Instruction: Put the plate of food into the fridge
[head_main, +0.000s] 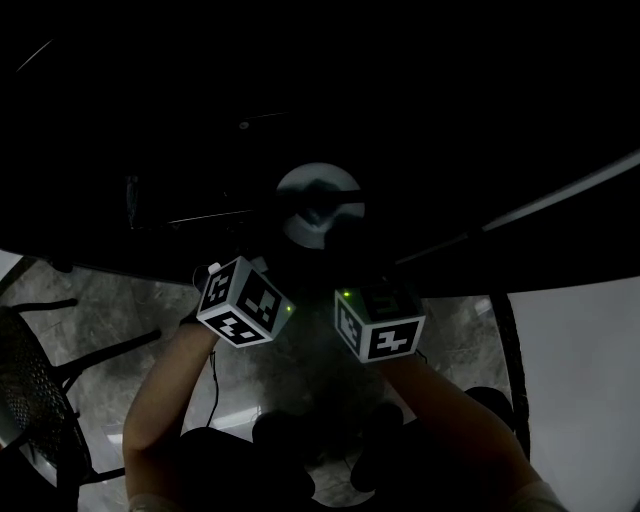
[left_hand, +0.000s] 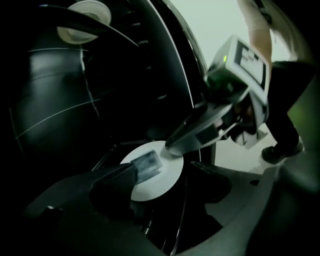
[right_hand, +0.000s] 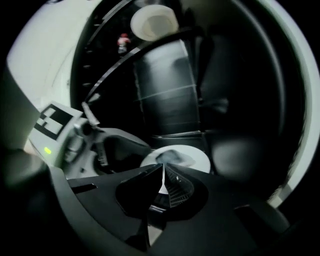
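The plate (left_hand: 161, 186) is inside the dark fridge (left_hand: 55, 100), low in the cavity, above the thin lines of what looks like a shelf (left_hand: 149, 223). From these views you cannot tell whether it already rests there. It is a small, flat, round white plate, smooth and probably slippery at the rim. The food (left_hand: 146, 163) is a greyish, glossy, rectangular slab lying loose toward 10 o'clock on the plate, so it would likely slide if the plate tips.

Your right gripper (right_hand: 162, 176) is clenched on the plate's rim, with a white sliver showing between its closed jaws. In the left gripper view its tips meet the rim at about 1 o'clock. Your left gripper (left_hand: 162, 170) is released. Its jaws stand apart, one overlapping the plate at 9 o'clock and the other past 3 o'clock, and neither is seen pressing.

One thin pinch appears to carry everything, so hold the plate level. Lower it until the base sits flat on the shelf, and only then unclench. Draw the left gripper clear without nudging the rim.

Farther out, the fridge walls are black and sleek with faint pale lines. A pale round thing (right_hand: 152, 22) sits at 12 o'clock.
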